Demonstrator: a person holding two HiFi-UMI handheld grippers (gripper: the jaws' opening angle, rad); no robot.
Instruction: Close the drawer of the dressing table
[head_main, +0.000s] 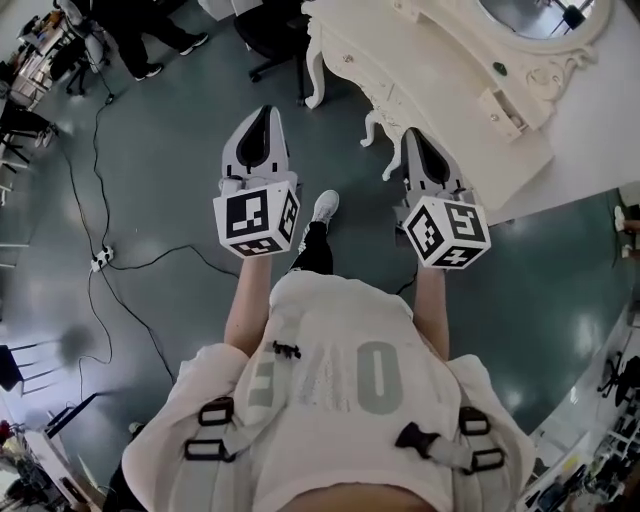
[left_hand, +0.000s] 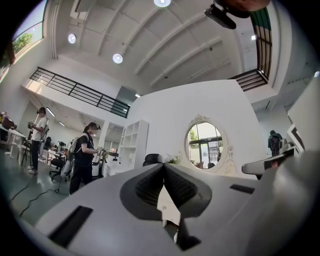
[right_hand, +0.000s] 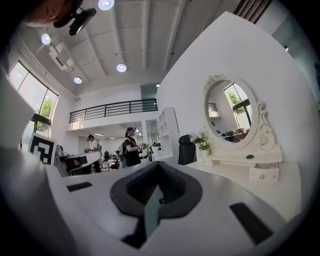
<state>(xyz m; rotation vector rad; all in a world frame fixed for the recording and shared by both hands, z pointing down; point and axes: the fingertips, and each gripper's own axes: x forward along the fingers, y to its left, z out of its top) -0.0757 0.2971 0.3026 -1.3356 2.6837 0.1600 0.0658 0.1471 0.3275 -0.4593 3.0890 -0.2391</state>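
Observation:
The cream dressing table (head_main: 400, 60) with its oval mirror (head_main: 540, 15) stands at the upper right of the head view. A small drawer (head_main: 499, 110) below the mirror sticks out a little; in the right gripper view this drawer (right_hand: 263, 173) shows its two knobs. My left gripper (head_main: 262, 112) hangs over the floor, left of the table, shut and empty. My right gripper (head_main: 414, 135) is near the table's carved front edge, also shut and empty. Neither touches the table. In the left gripper view the mirror (left_hand: 202, 145) lies ahead beyond the closed jaws.
Cables (head_main: 120, 265) and a power strip (head_main: 100, 261) lie on the dark floor at left. A black office chair (head_main: 270, 40) stands left of the table. Other people (left_hand: 85, 155) and a white shelf unit (left_hand: 132, 145) are farther back.

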